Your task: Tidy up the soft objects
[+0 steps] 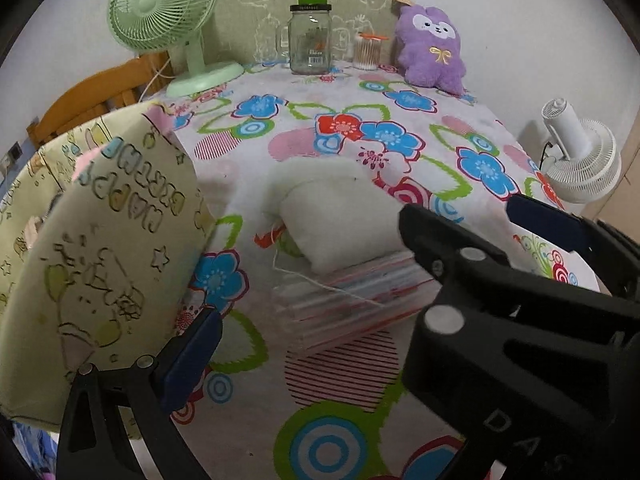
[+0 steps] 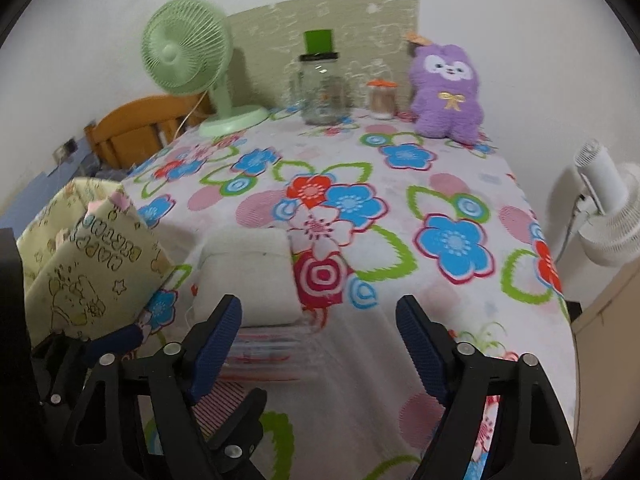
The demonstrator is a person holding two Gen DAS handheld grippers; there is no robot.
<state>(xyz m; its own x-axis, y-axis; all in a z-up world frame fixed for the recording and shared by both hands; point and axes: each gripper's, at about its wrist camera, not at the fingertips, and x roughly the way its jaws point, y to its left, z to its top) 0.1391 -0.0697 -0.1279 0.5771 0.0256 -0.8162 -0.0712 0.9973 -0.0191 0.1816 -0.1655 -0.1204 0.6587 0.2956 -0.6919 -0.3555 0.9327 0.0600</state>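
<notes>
One white cushion (image 2: 248, 276) lies on one stack of plastic bags (image 2: 272, 344); both grippers, left (image 1: 404, 292) and right (image 2: 320, 344), have fingers spread, empty.

White pillow (image 1: 344, 220) (image 2: 256, 280): small, plump, slightly rumpled, lying atop a flat stack of clear bags (image 1: 352, 304) (image 2: 272, 344) with red and blue stripes, a loose white thread trailing from its near edge. Pale-yellow cartoon-print fabric bag (image 1: 96, 248) (image 2: 92, 276) standing just left, open-topped, lettering upside down. Purple plush (image 1: 434, 50) (image 2: 448, 92) sitting upright at far edge, well apart.
</notes>
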